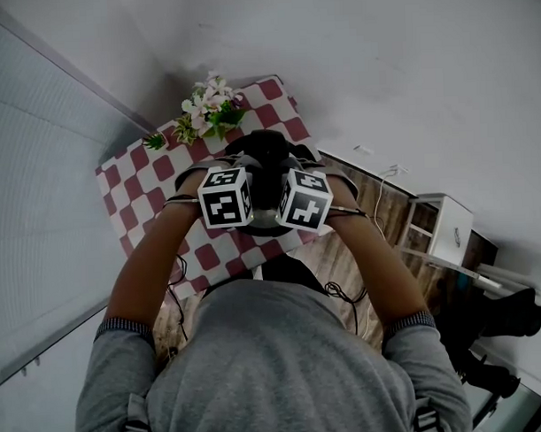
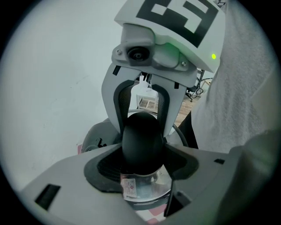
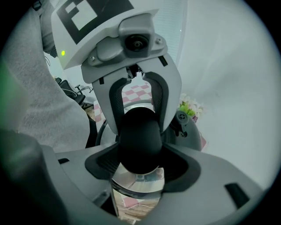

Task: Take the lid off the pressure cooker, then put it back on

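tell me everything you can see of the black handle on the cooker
The handle is matt black, smooth and rounded, probably plastic, and shows end-on as an egg-shaped bulge. It sits just above the shiny steel lid, which bears a small sticker. The left gripper and right gripper face each other and both clamp it, dark pads against its sides. How it joins the lid is hidden.

Mirror-bright polished metal on the pressure cooker [image 3: 136, 186], smooth matt black plastic on its handle [image 3: 139, 140], cloth in the checked tablecloth [image 1: 132, 193], wood planking on the floor [image 1: 390, 224].
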A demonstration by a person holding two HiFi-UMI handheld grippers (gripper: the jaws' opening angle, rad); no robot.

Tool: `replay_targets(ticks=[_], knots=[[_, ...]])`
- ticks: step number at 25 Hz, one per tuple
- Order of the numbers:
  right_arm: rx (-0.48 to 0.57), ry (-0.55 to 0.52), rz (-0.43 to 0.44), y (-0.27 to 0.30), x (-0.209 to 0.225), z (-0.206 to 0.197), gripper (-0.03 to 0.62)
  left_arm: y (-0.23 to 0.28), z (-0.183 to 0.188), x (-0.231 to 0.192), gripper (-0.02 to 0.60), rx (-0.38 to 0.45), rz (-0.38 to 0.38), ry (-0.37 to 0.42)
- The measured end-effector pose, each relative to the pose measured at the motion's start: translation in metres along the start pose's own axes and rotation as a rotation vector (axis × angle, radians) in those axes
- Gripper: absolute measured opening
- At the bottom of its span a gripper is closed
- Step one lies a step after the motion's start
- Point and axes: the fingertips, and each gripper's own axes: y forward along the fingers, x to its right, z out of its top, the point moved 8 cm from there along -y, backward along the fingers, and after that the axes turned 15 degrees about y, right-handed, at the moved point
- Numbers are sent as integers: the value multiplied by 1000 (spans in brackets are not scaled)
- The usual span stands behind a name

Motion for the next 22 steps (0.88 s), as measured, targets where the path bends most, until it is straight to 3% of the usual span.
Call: replay_targets(ticks=[8,22], knots=[[25,-8,11,5,0,3,293,-1,-5,0,299,-20,-14,-21],[-21,-8,88,1,1,10,293,2,-12,-4,299,-8,-33,-61]])
